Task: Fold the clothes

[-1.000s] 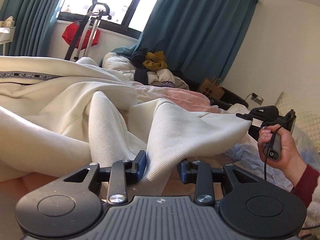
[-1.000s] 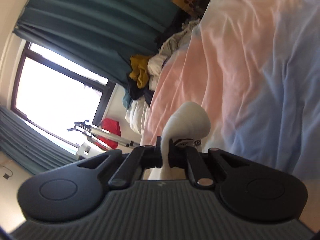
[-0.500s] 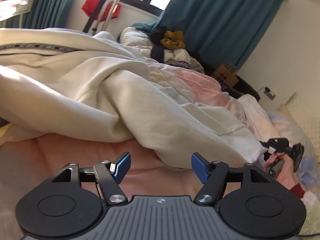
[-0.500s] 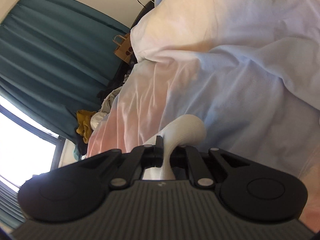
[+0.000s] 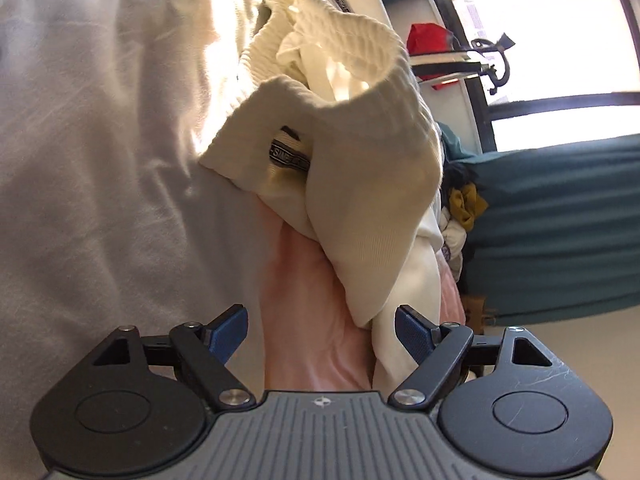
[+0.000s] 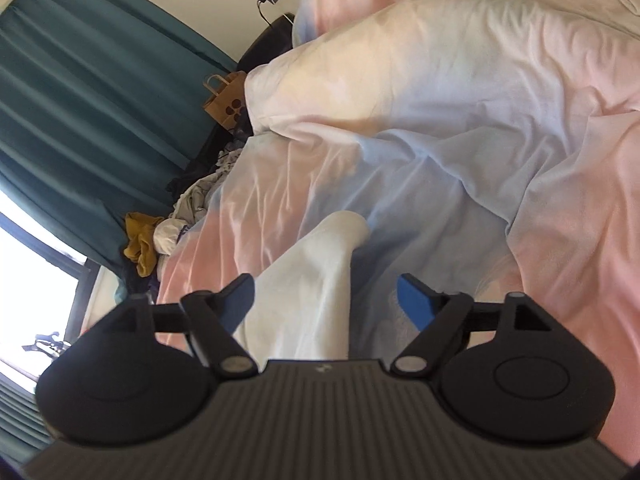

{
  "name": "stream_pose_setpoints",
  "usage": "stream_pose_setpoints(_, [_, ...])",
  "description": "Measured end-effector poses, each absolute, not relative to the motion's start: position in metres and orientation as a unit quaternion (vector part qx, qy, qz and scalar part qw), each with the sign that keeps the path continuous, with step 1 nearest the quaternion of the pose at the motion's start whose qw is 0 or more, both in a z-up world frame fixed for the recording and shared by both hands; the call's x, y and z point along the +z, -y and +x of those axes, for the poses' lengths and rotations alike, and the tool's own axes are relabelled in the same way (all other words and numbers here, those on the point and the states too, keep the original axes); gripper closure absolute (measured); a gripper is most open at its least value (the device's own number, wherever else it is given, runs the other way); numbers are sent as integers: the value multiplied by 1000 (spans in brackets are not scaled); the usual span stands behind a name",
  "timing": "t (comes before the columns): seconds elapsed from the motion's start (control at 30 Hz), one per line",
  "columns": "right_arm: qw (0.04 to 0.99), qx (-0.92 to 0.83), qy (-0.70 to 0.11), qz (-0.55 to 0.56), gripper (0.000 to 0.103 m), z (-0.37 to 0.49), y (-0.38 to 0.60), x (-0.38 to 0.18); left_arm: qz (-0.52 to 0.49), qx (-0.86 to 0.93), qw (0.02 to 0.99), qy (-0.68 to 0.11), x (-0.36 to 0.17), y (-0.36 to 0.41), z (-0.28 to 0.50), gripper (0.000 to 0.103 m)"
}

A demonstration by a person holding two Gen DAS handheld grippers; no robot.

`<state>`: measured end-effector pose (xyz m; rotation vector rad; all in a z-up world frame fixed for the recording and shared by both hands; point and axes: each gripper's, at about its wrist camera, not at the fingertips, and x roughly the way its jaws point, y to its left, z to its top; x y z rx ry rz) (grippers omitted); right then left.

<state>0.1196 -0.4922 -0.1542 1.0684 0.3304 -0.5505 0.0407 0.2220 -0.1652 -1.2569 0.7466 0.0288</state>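
Both sets of jaws stood apart and gripped nothing: the left gripper [image 5: 320,330] faced a bunched cream garment [image 5: 360,184] heaped on the bed, its ribbed hem [image 5: 340,32] and a printed tape trim [image 5: 290,156] turned up toward the lens, while the right gripper [image 6: 326,298] framed a loose cream end of the garment [image 6: 316,280] lying slack across the pink-and-blue duvet [image 6: 460,152]. With neither tool holding cloth, the piece sat crumpled and unfolded, probably awaiting a fresh grip on a hem or corner. Open bedding to the right gripper's far side offered room to spread it, whereas the teal curtain [image 5: 560,220] and window [image 5: 552,28] marked the bed's crowded edge.
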Motion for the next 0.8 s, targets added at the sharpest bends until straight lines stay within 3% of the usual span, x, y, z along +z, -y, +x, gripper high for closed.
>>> stream_pose_setpoints(0.33, [789, -221, -226, 527, 23, 167, 474, -197, -627, 74, 722, -282, -177, -240, 95, 25])
stream_pose_setpoints(0.43, [794, -219, -208, 528, 33, 182, 478, -212, -619, 90, 730, -274, -171, -239, 103, 40])
stream_pose_setpoints(0.47, [796, -218, -200, 527, 42, 186, 480, -216, -620, 94, 730, -272, -169, -239, 104, 45])
stream_pose_setpoints(0.53, [803, -219, -192, 521, 66, 194, 482, -219, -614, 104, 734, -269, -163, -239, 104, 77])
stream_pose_setpoints(0.57, [803, -220, -192, 520, 86, 196, 483, -219, -605, 108, 741, -273, -158, -237, 105, 85])
stream_pose_setpoints(0.6, [803, -221, -190, 520, 96, 198, 484, -218, -601, 109, 745, -270, -151, -235, 103, 87])
stream_pose_setpoints(0.8, [798, -222, -143, 541, 98, 183, 489, -200, -579, 131, 773, -222, -99, -237, 77, 92])
